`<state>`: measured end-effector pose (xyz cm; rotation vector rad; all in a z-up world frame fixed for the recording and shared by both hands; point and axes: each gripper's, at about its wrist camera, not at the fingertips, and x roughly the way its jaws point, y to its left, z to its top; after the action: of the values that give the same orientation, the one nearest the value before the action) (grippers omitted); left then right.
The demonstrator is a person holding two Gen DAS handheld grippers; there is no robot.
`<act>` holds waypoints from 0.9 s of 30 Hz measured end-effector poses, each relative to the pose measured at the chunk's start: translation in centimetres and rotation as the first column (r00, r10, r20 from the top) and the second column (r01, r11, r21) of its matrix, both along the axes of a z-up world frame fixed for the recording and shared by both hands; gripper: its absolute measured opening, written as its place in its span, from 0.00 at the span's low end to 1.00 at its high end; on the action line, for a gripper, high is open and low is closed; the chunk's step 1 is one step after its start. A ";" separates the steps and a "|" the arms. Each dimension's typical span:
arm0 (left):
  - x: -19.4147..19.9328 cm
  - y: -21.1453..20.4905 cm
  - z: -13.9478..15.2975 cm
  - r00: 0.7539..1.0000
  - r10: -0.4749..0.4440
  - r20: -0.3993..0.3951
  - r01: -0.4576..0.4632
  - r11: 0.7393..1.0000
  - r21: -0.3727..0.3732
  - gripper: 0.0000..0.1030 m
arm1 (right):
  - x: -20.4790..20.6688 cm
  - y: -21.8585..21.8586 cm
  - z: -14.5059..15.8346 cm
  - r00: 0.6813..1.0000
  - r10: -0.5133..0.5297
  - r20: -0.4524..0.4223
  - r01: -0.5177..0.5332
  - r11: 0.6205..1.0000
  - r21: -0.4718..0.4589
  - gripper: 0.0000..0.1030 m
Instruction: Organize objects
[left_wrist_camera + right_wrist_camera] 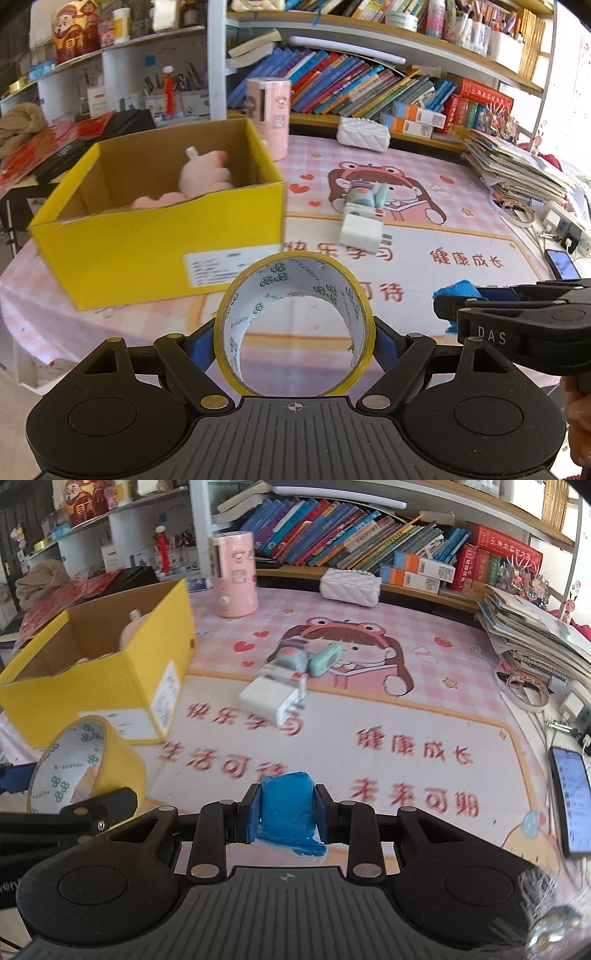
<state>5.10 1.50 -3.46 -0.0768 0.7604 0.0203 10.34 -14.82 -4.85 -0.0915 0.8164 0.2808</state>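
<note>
My left gripper (294, 341) is shut on a roll of yellow tape (295, 269), held upright with its hollow facing the camera; the same roll (88, 760) shows at the left of the right wrist view. My right gripper (287, 810) is shut on a blue soft packet (290, 805), also seen from the side (458, 290). A yellow cardboard box (162, 236), open on top, stands ahead to the left with a pink plush toy (207, 177) inside. A white charger block (266, 699), a grey-blue gadget (291, 659) and a mint case (325, 659) lie mid-table.
A pink cylinder (236, 576) and a white quilted pouch (350, 585) stand at the back near rows of books. A stack of papers (535, 627), cables and a phone (570, 799) occupy the right edge. The pink cartoon mat (406, 716) covers the table.
</note>
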 end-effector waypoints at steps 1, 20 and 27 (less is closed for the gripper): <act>-0.5 0.5 0.1 1.000 0.004 0.002 -0.004 1.000 0.000 0.80 | -0.6 0.4 0.0 1.000 0.002 0.001 -0.002 1.000 0.002 0.27; -8.0 8.3 1.2 0.992 0.119 0.046 -0.121 0.992 0.035 0.80 | -7.0 9.0 0.0 0.990 0.139 -0.021 -0.138 0.989 0.049 0.27; -9.5 10.4 1.5 0.984 0.164 0.062 -0.167 0.985 0.041 0.80 | -7.9 11.9 -0.2 0.979 0.201 -0.021 -0.200 0.978 0.052 0.27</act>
<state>-4.37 11.89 -1.95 -0.0963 0.6930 0.1931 2.40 -2.91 -5.01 -0.1238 0.8270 0.4938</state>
